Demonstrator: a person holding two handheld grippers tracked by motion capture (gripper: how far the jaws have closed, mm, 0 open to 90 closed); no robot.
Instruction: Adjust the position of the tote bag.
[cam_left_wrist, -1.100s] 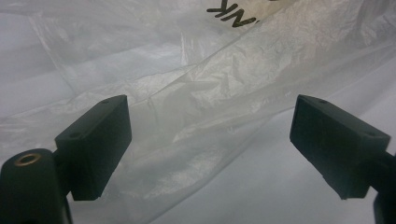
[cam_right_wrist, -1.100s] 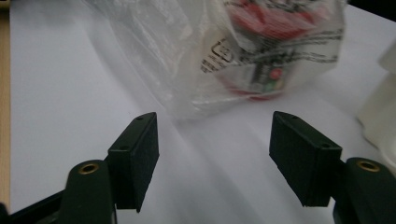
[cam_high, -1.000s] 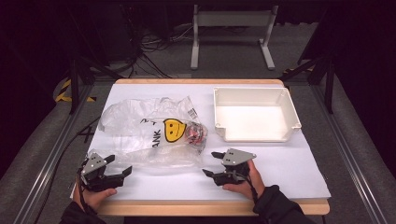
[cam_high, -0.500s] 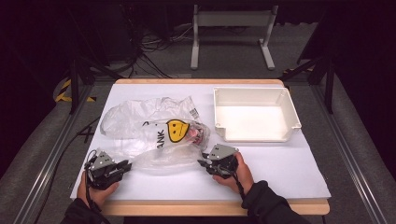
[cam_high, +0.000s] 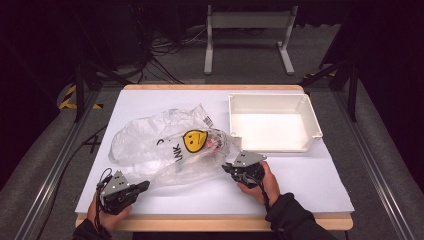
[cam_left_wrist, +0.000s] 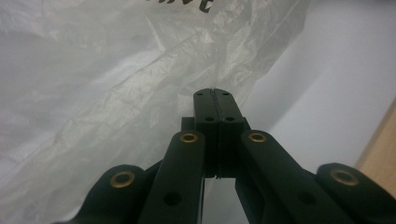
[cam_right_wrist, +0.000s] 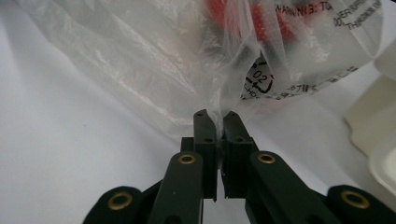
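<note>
High view looks forward and down over the whole table (cam_high: 320, 190). Each gripper view rides low, peering along its black jaws, very close to the plastic bag (cam_left_wrist: 93, 93), which all three share.

I count one bag (cam_high: 165, 147) on the table (cam_high: 310, 185), clear plastic with one yellow face printed on it. One white tray (cam_high: 272, 122) sits just right of the bag. Inside the bag there's something red; how many pieces, I can't tell. Two grippers in my count: one left gripper (cam_high: 142, 186) near the bag's near-left edge, one right gripper (cam_high: 227, 167) at its right corner. One table under it all.
</note>
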